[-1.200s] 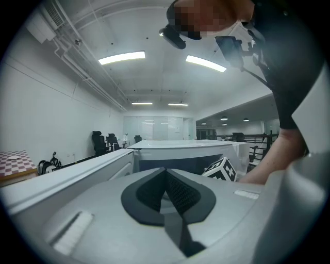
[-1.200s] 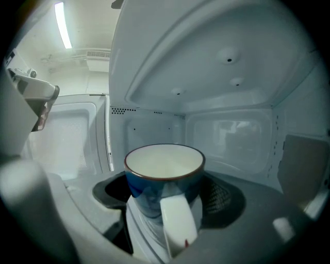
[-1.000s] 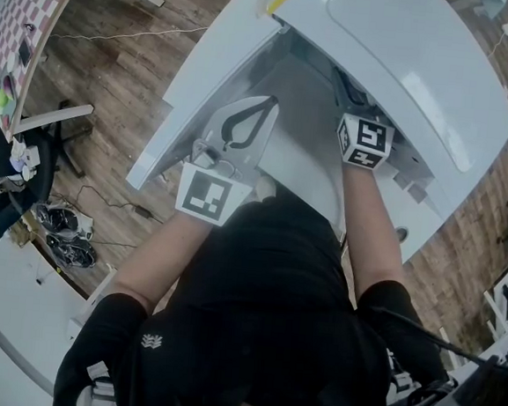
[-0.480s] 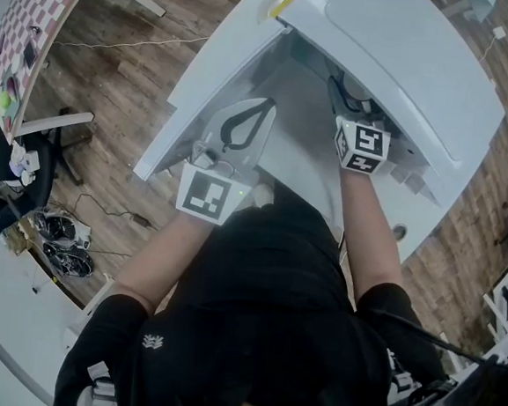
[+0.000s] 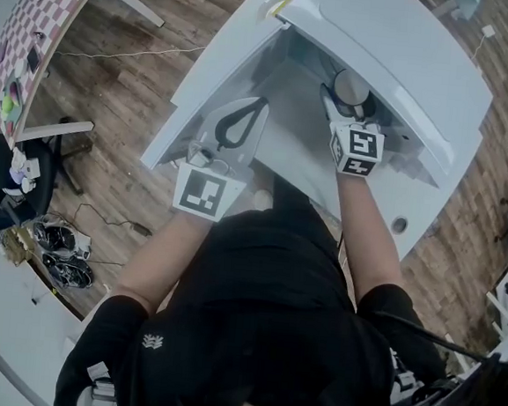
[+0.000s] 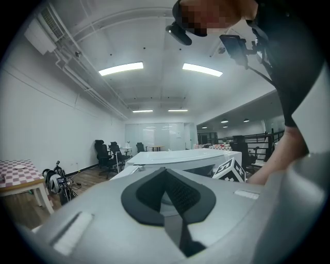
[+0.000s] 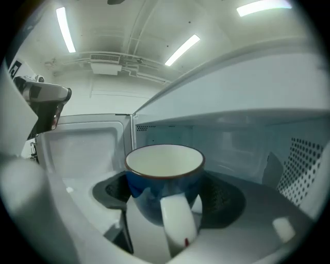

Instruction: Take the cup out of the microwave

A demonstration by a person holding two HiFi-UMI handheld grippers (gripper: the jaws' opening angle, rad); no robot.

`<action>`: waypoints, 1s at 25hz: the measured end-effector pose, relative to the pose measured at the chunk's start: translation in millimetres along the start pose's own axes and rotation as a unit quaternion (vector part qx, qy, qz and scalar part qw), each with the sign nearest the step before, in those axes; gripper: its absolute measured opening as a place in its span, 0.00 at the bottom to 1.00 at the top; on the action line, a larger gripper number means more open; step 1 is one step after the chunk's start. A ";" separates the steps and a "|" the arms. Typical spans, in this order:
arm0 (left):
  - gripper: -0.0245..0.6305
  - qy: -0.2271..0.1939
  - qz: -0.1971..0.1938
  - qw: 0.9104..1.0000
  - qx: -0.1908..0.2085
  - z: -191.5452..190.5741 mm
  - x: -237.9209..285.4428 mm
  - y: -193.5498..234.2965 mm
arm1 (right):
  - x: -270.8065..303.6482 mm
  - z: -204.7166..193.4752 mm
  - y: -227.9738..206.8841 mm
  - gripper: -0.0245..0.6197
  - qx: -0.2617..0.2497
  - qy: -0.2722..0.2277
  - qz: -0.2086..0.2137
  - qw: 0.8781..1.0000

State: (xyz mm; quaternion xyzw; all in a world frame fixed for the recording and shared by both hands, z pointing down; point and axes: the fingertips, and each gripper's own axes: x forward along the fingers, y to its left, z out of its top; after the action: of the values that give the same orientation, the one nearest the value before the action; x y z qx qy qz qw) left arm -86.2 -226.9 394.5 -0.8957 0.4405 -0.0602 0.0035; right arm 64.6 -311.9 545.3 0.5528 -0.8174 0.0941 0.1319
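Observation:
The blue cup (image 7: 164, 180), white inside with a white handle toward the camera, is gripped by my right gripper (image 7: 166, 198), a black pad on either side. In the head view the cup (image 5: 351, 86) shows at the microwave's (image 5: 400, 51) front opening, with the right gripper (image 5: 342, 101) just below it. The microwave cavity (image 7: 247, 149) lies behind the cup. Its door (image 5: 207, 83) stands swung open to the left. My left gripper (image 5: 259, 107) hangs in front of the door, shut on nothing; its pads (image 6: 183, 198) meet at the tip.
The microwave stands on a white table (image 5: 426, 208) with a cable hole (image 5: 399, 224). Wooden floor (image 5: 114, 79) surrounds it. A checkered table (image 5: 32, 10) and bags (image 5: 59, 256) are at the left. Office chairs (image 6: 105, 154) stand across the room.
My right gripper has pulled back toward me, and the cup now shows at the microwave's opening where it was hidden before. The left gripper has hardly moved.

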 end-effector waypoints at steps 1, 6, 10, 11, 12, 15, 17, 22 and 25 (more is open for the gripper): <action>0.04 -0.002 0.000 1.000 0.001 1.7 -3.0 0.2 | -3.0 0.8 2.1 0.64 -0.001 0.000 0.000 1.000; 0.04 -0.006 0.004 1.000 0.003 8.4 -21.1 -4.6 | -23.3 -0.8 13.7 0.64 -0.006 0.005 0.007 1.000; 0.04 -0.011 0.008 1.000 0.004 14.1 -33.5 -7.2 | -39.3 4.8 20.3 0.64 -0.005 0.001 0.007 1.000; 0.04 -0.011 0.009 1.000 0.004 14.8 -36.2 -7.3 | -43.0 6.6 22.7 0.64 -0.006 0.000 0.007 1.000; 0.04 -0.012 0.009 1.000 0.003 15.7 -38.2 -7.3 | -46.4 8.5 25.2 0.64 -0.007 -0.001 0.009 1.000; 0.04 -0.017 0.010 1.000 0.002 21.1 -42.4 -7.6 | -55.8 14.8 32.4 0.64 -0.010 -0.003 0.016 1.000; 0.04 -0.021 0.011 1.000 0.002 25.4 -45.1 -8.4 | -63.3 18.8 37.0 0.64 -0.007 -0.003 0.022 1.000; 0.04 -0.031 0.011 0.999 0.005 33.9 -51.3 -10.0 | -83.9 31.2 43.6 0.64 -0.004 -0.002 0.034 0.999; 0.04 -0.032 0.015 0.999 0.011 37.6 -56.4 -11.2 | -95.4 43.1 43.2 0.64 -0.006 -0.007 0.036 0.999</action>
State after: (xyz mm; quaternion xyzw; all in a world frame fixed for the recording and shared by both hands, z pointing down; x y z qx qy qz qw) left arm -107.3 -177.3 351.9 -0.8905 0.4526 -0.0360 0.0284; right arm 53.5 -224.9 473.6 0.5224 -0.8385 0.0898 0.1262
